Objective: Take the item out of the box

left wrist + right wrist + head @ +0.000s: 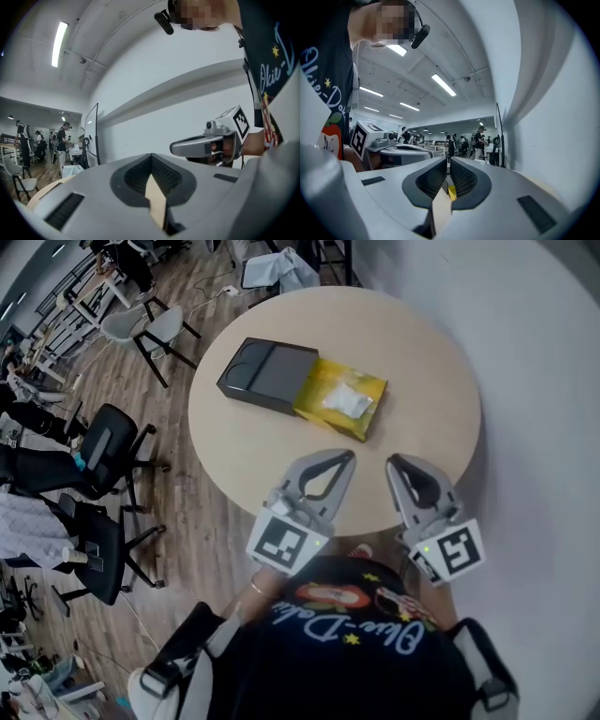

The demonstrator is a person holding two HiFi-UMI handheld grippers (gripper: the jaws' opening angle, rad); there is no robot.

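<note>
A black box (261, 373) lies on the round wooden table (272, 470). Its yellow inner tray (367, 409) is slid out toward the right, and a white packet (347, 400) rests in it. Both grippers hover side by side at the table's near edge, close to the person's body and well short of the box. My left gripper (348, 457) is shut with nothing held, its jaws meeting at the tip (151, 157). My right gripper (393, 462) is shut and empty too (449, 162). A sliver of the yellow tray (451, 191) shows through its jaw slot.
Black office chairs (103, 442) and a grey chair (150, 329) stand on the wooden floor left of the table. A white wall (544, 381) curves round the right side. People work at desks (61, 140) far off in the room.
</note>
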